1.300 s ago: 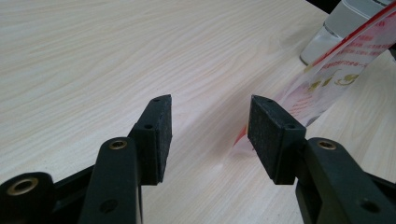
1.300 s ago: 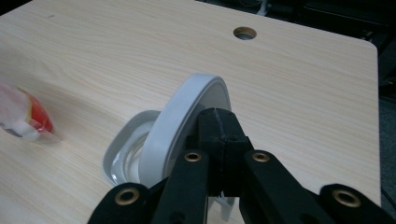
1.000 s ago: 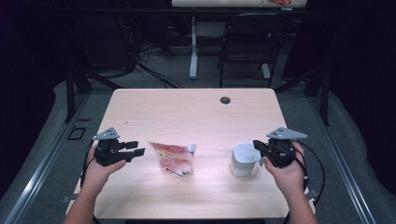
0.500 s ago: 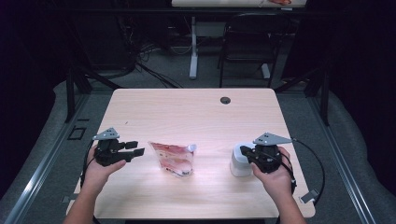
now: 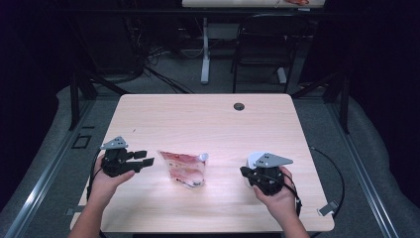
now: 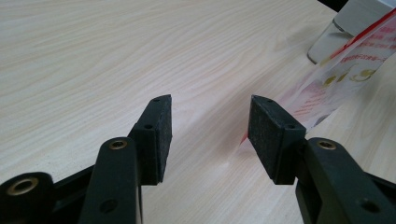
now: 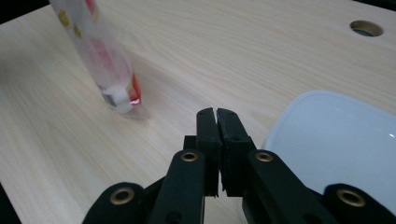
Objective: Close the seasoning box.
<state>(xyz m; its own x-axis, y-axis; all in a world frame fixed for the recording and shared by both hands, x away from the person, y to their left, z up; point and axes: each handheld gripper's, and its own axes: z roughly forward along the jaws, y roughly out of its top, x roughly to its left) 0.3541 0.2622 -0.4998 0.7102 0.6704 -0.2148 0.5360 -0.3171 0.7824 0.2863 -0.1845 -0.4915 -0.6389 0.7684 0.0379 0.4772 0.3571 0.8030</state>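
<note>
Left gripper [image 5: 143, 161]: jaws wide, empty, just beside the red-printed clear plastic spout pouch [image 5: 183, 169].
Right gripper [image 7: 217, 113]: jaws pressed together, empty, beside the white plastic cup [image 7: 336, 140], well apart from the pouch.
Advice: the right jaws likely need spreading before taking the cup's rim.

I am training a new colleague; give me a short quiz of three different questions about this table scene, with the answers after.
1. True or false: the left tool is open with nothing between its pads.
2. Which thing lies between the two tools on the table? A) red-printed spout pouch B) spoon C) towel
3. Fill in: in the right tool view, the right tool is ____ and beside it stands a white ____.

Key:
1. True.
2. A, the red-printed spout pouch.
3. Shut; container, to the right of the jaws in that view. Nothing shows between the pads.
</note>
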